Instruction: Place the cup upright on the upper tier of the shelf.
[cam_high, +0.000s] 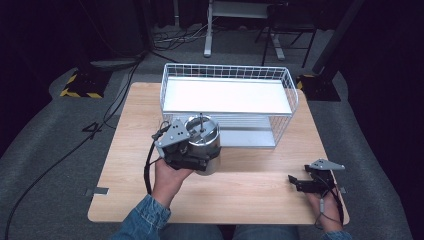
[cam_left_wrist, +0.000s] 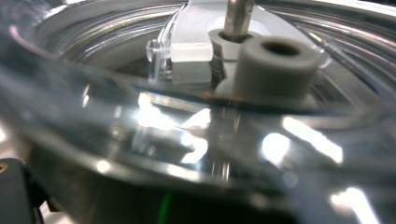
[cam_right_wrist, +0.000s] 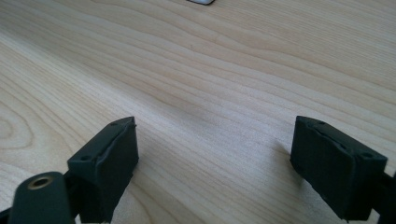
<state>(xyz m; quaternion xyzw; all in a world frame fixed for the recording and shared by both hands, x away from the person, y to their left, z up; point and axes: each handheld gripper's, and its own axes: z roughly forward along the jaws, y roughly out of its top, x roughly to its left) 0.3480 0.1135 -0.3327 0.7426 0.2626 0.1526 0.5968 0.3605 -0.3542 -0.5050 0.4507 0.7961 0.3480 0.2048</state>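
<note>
A steel pot (cam_high: 204, 142) with a clear lid stands just in front of the white wire rack (cam_high: 227, 66), left of the table's middle. My left gripper (cam_high: 190, 159) holds it from the near left side, jaws closed on its edge. In the left gripper view the glass lid (cam_left_wrist: 187, 140) and its grey knob (cam_left_wrist: 275, 65) sit very close. My right gripper (cam_high: 296, 182) rests low on the table at the near right, jaws wide apart. Bare wood lies between its pads (cam_right_wrist: 109, 161) in the right gripper view, where the right gripper (cam_right_wrist: 215, 163) holds nothing.
The wire rack has a white upper shelf (cam_high: 225, 95) and a grey lower tray (cam_high: 250, 137) open toward me. The wooden table (cam_high: 250, 192) has bare room across its front. Cables and stands lie on the floor beyond.
</note>
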